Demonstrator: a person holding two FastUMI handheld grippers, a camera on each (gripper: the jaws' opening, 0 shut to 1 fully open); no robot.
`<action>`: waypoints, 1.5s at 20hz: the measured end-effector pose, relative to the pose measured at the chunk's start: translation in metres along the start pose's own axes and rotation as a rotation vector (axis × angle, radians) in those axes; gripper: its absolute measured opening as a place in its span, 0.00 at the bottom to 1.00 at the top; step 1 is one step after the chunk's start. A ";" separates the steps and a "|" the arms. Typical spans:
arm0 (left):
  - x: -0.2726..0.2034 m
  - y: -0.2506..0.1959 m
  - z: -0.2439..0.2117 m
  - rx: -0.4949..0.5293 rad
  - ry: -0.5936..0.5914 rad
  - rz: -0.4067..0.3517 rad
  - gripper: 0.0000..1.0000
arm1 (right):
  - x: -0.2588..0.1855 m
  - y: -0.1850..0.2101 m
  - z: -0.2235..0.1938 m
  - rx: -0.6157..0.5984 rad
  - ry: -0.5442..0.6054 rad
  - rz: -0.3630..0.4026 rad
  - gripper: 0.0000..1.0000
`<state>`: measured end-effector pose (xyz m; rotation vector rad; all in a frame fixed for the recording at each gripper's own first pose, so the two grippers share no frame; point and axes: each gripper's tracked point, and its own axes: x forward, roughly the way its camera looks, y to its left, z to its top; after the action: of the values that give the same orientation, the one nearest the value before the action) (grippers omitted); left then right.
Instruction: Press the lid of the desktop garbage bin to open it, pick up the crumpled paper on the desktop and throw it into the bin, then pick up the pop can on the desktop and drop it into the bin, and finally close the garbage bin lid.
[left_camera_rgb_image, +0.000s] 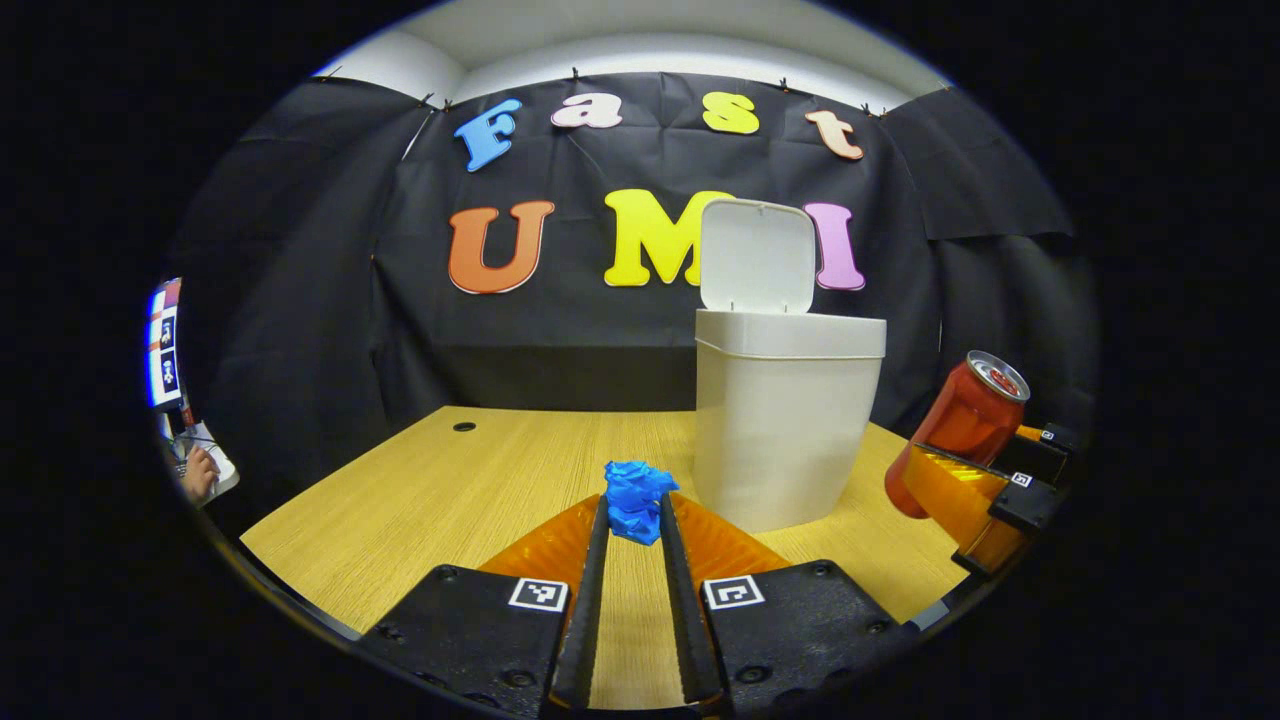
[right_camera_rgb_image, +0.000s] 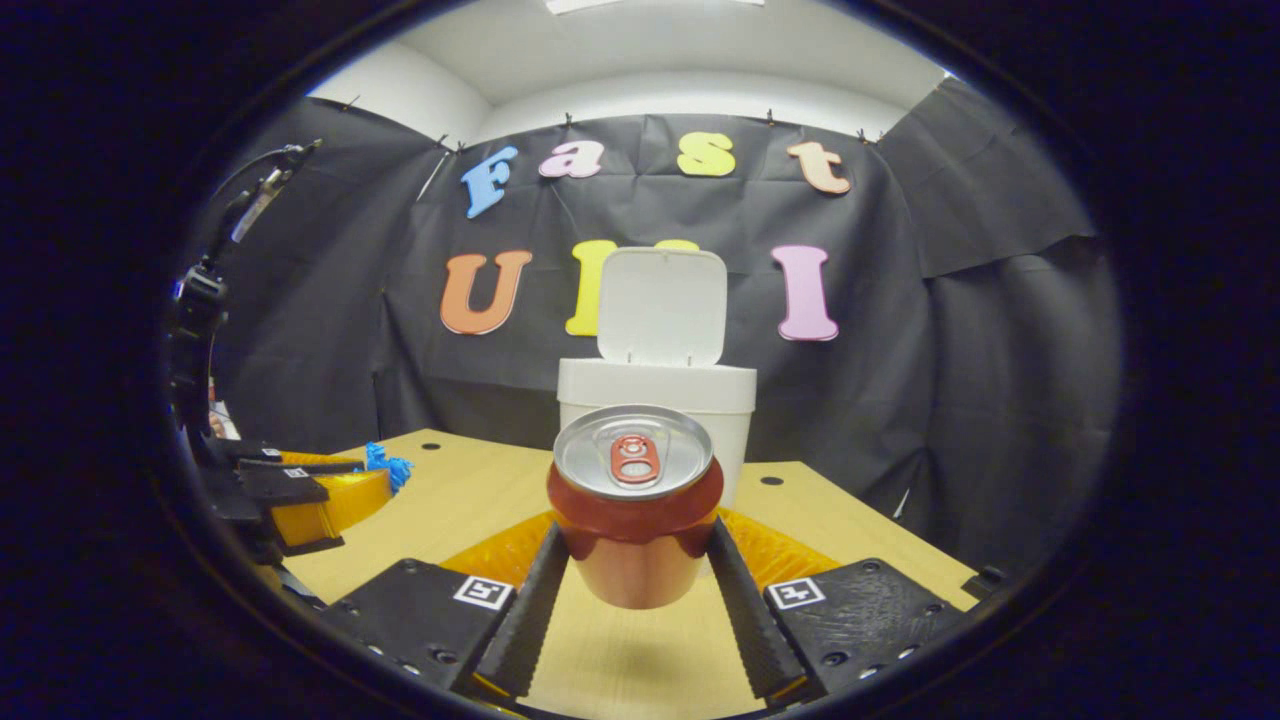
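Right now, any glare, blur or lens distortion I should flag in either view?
Left gripper view: fisheye bends the table edge; the bin is sharp, no blur. Right gripper view: ceiling light reflects off the pop can top and side; a soft shadow lies on the table beneath it.

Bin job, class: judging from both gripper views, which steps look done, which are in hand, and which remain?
Done: the bin lid stands open. In hand: the left gripper pinches the blue crumpled paper; the right gripper holds the pop can off the table. Left: drop both in and close the lid.
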<state>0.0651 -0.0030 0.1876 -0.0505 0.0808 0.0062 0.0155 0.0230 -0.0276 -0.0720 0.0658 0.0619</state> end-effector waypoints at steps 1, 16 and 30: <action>0.000 0.000 0.002 0.002 -0.013 0.003 0.35 | 0.002 -0.003 0.006 0.000 -0.010 -0.001 0.77; 0.016 -0.019 0.012 -0.060 0.013 -0.016 0.35 | 0.017 -0.067 0.036 0.104 -0.044 0.028 0.75; 0.074 -0.072 0.151 -0.076 -0.049 -0.174 0.35 | 0.008 -0.092 0.043 0.156 -0.061 0.080 0.75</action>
<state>0.1511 -0.0670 0.3359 -0.1331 0.0272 -0.1638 0.0323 -0.0645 0.0208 0.0889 0.0127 0.1386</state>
